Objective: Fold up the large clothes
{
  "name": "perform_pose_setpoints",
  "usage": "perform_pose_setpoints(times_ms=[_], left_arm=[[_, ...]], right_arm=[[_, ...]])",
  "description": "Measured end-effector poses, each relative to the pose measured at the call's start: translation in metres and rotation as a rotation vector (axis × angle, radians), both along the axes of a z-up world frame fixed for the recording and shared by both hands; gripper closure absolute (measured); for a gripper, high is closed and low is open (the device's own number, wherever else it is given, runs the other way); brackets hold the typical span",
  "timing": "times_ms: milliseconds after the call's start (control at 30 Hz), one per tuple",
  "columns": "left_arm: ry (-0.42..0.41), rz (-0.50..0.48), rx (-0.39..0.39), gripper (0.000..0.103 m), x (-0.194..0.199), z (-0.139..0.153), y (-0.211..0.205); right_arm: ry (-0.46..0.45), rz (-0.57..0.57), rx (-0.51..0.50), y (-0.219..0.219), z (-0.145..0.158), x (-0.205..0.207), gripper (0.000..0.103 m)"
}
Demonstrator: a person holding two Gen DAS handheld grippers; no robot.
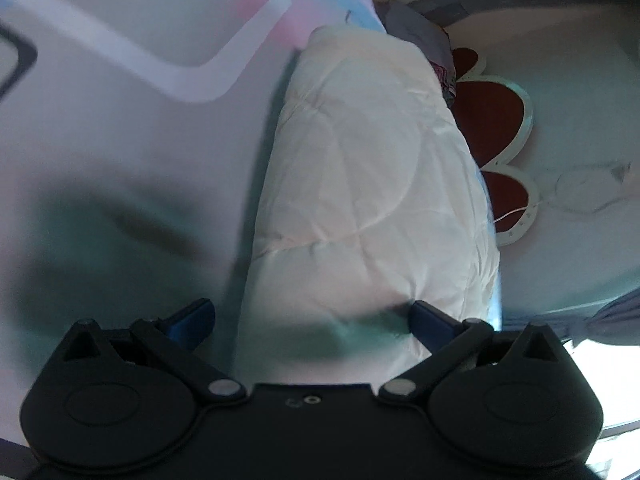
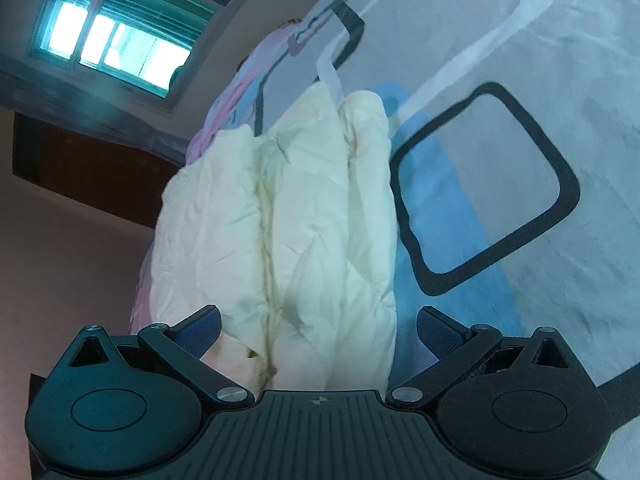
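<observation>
A white quilted padded garment (image 1: pixel 368 200) lies folded into a long thick bundle on a bed sheet (image 1: pixel 120 160) printed with rounded rectangles. My left gripper (image 1: pixel 310 316) is open, its blue-padded fingers spread on either side of the bundle's near end. In the right wrist view the same garment (image 2: pixel 304 216) shows as stacked cream layers along the bed's edge. My right gripper (image 2: pixel 318 324) is open, with the fingers spread around the bundle's near end. Neither gripper holds anything.
A red and white flower-shaped mat (image 1: pixel 496 112) and a white cable (image 1: pixel 580 192) lie on the floor beside the bed. Dark crumpled cloth (image 1: pixel 424 36) sits at the bundle's far end. A window (image 2: pixel 116 40) and dark wooden furniture (image 2: pixel 92 168) stand beyond the bed.
</observation>
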State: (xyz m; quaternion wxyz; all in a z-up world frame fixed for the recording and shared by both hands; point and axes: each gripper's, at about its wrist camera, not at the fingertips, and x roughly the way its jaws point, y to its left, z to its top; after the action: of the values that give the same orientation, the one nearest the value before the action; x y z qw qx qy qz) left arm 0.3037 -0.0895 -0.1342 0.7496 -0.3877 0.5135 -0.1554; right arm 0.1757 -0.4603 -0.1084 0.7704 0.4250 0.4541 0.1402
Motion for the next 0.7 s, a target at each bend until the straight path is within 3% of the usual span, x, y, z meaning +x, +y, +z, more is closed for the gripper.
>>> perform_pose_setpoints(times_ms=[133, 367, 533, 600, 700], left_arm=[[0.027, 0.017, -0.077, 0.000, 0.003, -0.011, 0.002], [0.023, -0.007, -0.104, 0.000, 0.017, -0.013, -0.001], [0.001, -0.040, -0.085, 0.000, 0.028, -0.009, -0.007], [-0.013, -0.048, -0.067, 0.000, 0.030, -0.006, -0.010], [-0.022, -0.057, -0.058, 0.001, 0.035, -0.005, -0.014]], right_arm=[[0.012, 0.019, 0.052, -0.002, -0.010, 0.004, 0.000], [-0.005, 0.050, 0.068, -0.002, -0.015, 0.012, 0.000], [-0.001, 0.081, 0.079, -0.001, -0.015, 0.015, 0.000], [-0.003, 0.091, 0.157, -0.002, -0.019, 0.017, 0.000], [-0.004, 0.057, 0.165, -0.004, -0.021, 0.014, 0.000]])
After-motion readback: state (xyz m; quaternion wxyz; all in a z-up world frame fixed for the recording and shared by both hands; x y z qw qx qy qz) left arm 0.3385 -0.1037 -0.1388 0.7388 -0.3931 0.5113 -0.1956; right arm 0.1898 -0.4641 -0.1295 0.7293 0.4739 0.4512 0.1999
